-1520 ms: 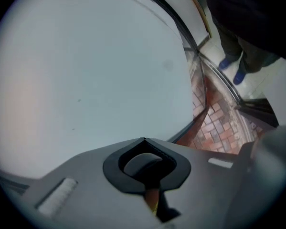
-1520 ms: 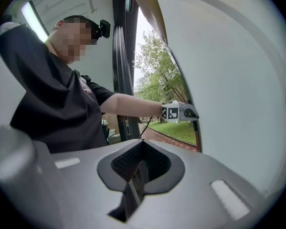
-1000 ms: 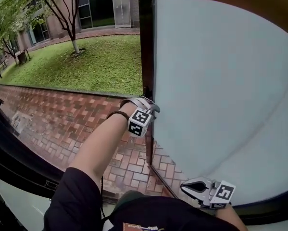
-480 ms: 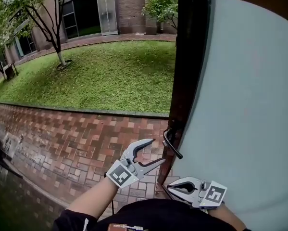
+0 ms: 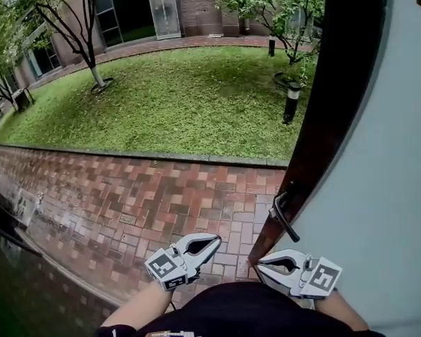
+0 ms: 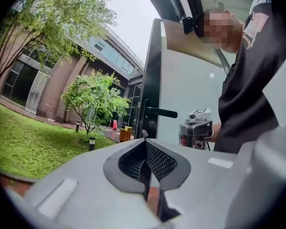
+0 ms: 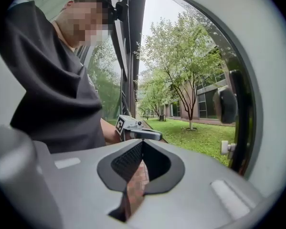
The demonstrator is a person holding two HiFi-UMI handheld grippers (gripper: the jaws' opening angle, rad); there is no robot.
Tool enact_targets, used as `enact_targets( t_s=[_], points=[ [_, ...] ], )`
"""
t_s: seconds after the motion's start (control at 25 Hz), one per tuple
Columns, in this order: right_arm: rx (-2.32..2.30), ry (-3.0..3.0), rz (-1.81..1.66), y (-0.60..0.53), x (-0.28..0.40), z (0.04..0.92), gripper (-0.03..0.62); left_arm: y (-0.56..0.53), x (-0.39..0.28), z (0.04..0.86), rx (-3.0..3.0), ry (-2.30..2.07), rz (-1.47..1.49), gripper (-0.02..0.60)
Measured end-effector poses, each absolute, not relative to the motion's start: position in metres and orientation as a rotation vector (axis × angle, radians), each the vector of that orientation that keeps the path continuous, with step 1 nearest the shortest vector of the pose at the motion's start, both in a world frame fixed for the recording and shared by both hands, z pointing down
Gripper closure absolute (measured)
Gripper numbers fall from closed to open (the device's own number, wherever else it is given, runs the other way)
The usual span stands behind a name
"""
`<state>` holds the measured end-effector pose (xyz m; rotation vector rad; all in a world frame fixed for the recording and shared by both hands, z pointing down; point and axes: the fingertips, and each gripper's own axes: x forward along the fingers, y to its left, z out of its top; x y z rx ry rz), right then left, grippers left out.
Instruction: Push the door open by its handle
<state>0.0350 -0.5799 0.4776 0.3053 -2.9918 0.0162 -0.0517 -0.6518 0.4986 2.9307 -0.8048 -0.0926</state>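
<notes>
The door stands swung outward at the right, with a pale frosted panel and a dark edge. Its black lever handle sticks out from that edge, and nothing touches it. My left gripper hovers low over the bricks, left of the handle; its jaws have just been closing and are shut on nothing. My right gripper is shut and empty below the handle, close to the door's bottom corner. The left gripper view shows the handle beyond the closed jaw tips of the left gripper.
Outside lie a red brick path, a lawn with trees and two dark bollard lights, and a brick building behind. A dark glass pane runs along the lower left.
The left gripper left the door's edge, rolled over with its jaws wide, drew back toward my body and shut. The door now stands further to the right in the head view.
</notes>
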Motion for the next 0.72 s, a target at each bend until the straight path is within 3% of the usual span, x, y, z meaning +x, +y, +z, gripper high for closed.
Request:
enact_targets(
  t_s=[0.4,0.72],
  points=[
    [0.487,-2.946,0.001,-0.622,0.071,0.498,0.592,-0.659,-0.027,0.522,2.86,-0.935,-0.064,0.583],
    [0.897,-2.893,0.241,-0.679,0.078,0.54,0.592,-0.699,-0.096,0.524,2.803,-0.891,-0.09,0.583]
  ],
)
